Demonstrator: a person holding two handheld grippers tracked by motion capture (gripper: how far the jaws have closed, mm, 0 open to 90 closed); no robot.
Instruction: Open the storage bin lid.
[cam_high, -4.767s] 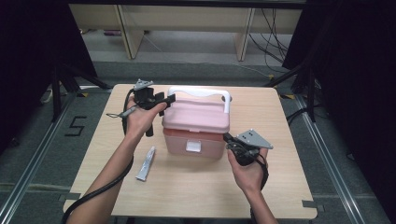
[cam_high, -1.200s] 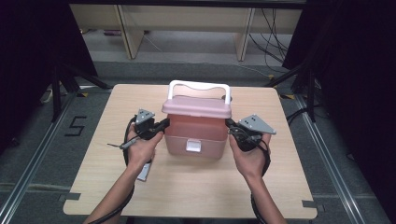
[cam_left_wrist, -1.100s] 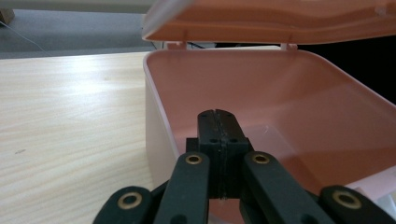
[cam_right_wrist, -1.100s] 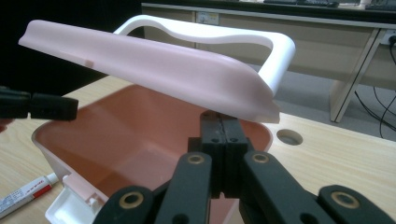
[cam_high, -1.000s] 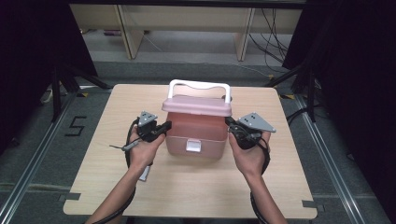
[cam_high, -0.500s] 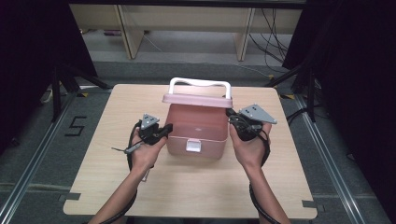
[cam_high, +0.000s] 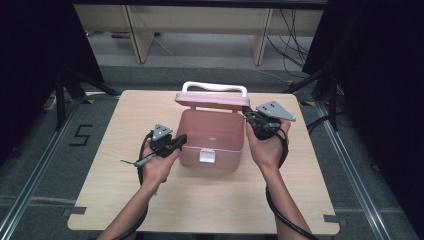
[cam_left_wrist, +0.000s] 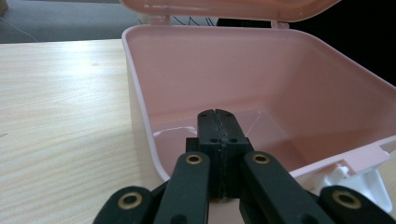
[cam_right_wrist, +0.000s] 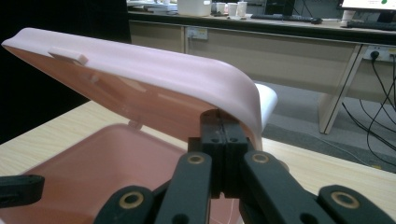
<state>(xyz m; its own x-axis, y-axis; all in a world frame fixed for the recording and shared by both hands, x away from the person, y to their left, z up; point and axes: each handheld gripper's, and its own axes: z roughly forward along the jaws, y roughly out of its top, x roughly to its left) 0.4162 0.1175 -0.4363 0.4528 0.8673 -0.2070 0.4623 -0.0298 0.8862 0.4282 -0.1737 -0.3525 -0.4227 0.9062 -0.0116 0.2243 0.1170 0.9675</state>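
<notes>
A pink plastic box (cam_high: 212, 137) with a white front latch (cam_high: 206, 156) stands mid-table. Its lid (cam_high: 212, 100), bearing a white handle (cam_high: 215, 86), is raised on the rear hinge. My right gripper (cam_high: 248, 116) is shut, its tips under the lid's right end. In the right gripper view the gripper (cam_right_wrist: 219, 116) touches the lid (cam_right_wrist: 140, 70) from below, over the box (cam_right_wrist: 102, 168). My left gripper (cam_high: 181, 140) is shut against the box's left front rim. The left gripper view has its tips (cam_left_wrist: 218, 114) over the rim of the box (cam_left_wrist: 299, 93), whose inside looks bare.
The wooden table (cam_high: 115, 115) has free surface left, right and in front of the box. Dark floor rails run along both sides, and shelving legs with cables stand behind the table.
The lid has swung up from nearly closed to well raised. My right gripper rose and moved toward the back with the lid's edge. The left gripper stayed at the box's left front.
</notes>
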